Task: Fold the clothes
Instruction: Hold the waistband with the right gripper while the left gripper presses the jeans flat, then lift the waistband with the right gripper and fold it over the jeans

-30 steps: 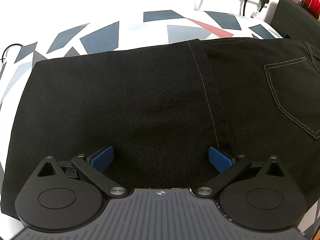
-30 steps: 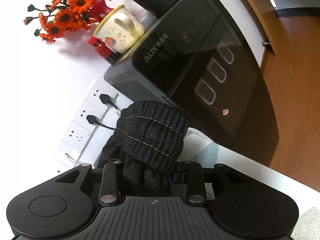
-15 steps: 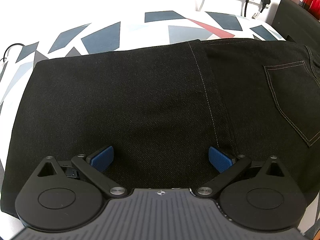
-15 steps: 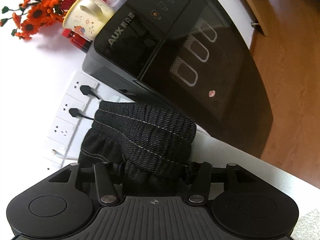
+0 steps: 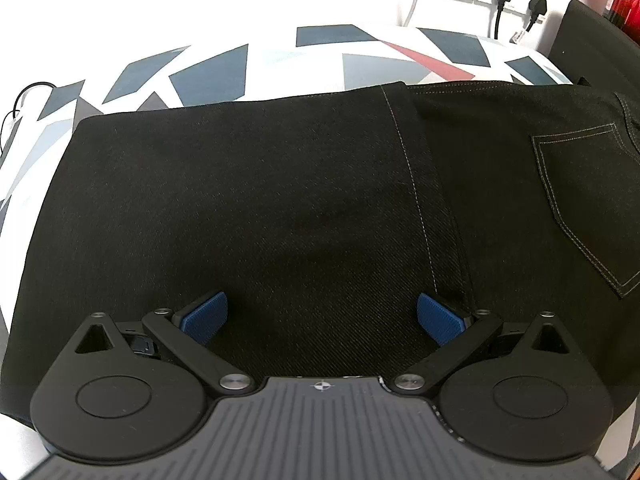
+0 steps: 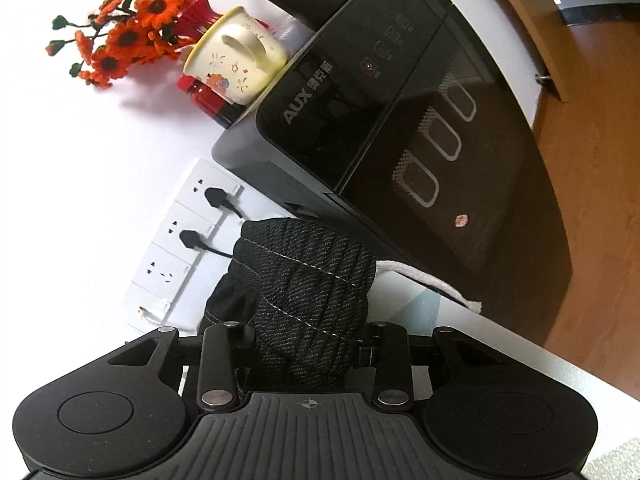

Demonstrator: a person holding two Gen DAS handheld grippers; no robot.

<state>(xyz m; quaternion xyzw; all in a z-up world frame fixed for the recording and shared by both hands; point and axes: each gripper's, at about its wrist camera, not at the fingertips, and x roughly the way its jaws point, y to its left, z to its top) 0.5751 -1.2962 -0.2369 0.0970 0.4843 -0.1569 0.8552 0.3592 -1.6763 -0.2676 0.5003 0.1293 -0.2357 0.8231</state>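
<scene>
Black jeans [image 5: 280, 200] lie flat on a table with a geometric-patterned cloth [image 5: 320, 52]; a stitched seam runs down the middle and a back pocket [image 5: 580, 208] shows at the right. My left gripper [image 5: 322, 304] hovers low over the jeans, open, its blue pads [image 5: 204, 314] wide apart with nothing between them. In the right wrist view a thick bunch of the black denim [image 6: 308, 280] fills the right gripper [image 6: 306, 344]. Its jaws are closing and press on the bunch from both sides. The cloth hides the pads.
A black AUX appliance [image 6: 400, 120] stands just behind the bunch, with a floral mug [image 6: 236, 60] and orange flowers [image 6: 128, 40] beside it. Wall sockets [image 6: 180, 240] with plugged cables line the wall. A white cord [image 6: 432, 284] lies on the table edge; wooden floor shows beyond.
In the right wrist view the denim bunch spread wider between the jaws half a second ago and is now squeezed narrow again; the view swung and came back. The left view is unchanged.
</scene>
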